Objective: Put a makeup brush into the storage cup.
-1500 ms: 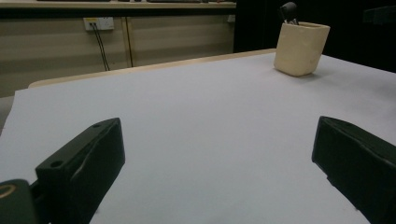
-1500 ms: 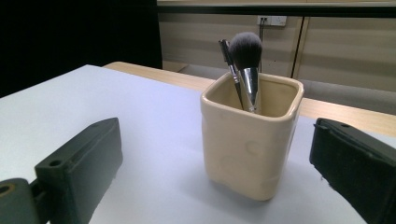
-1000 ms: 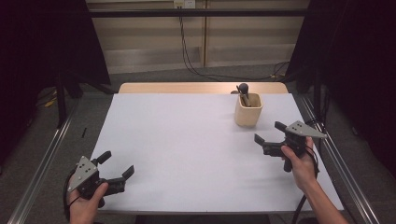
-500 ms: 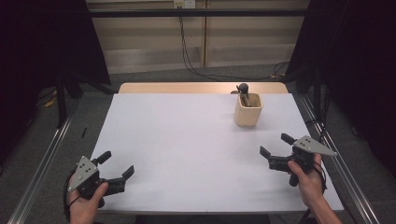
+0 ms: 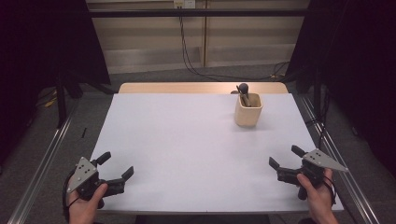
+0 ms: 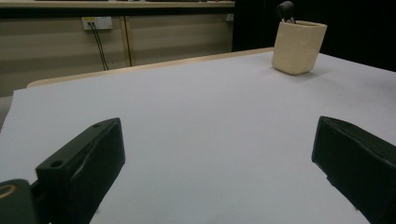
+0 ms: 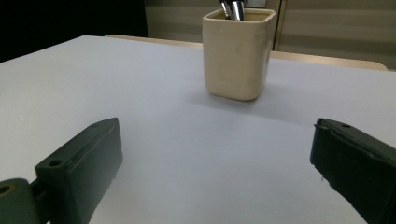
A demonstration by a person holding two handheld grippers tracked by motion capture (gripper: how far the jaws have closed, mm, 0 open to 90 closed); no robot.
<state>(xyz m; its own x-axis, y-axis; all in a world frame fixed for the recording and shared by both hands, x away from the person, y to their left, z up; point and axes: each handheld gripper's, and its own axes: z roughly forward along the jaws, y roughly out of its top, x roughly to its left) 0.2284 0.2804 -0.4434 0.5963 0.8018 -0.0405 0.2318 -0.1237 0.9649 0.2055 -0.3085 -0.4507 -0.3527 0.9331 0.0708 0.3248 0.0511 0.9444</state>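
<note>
Here the cream cup [image 5: 248, 111] stands upright, mouth up, while each hand-held gripper [image 5: 286, 158] [image 5: 114, 164] gapes wide, holding nothing.

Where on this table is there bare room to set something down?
Nearly all of it: the white table is bare from the left hand-held gripper across to the right hand-held gripper. Only the far right corner is taken, by the beige cup.

A lab or recording studio: black curtains [image 5: 42, 42] flank a white table [image 5: 187, 140], metal rails [image 5: 39, 182] run along both edges, and cables [image 5: 187, 51] hang from a wall socket [image 5: 183, 3].
</note>
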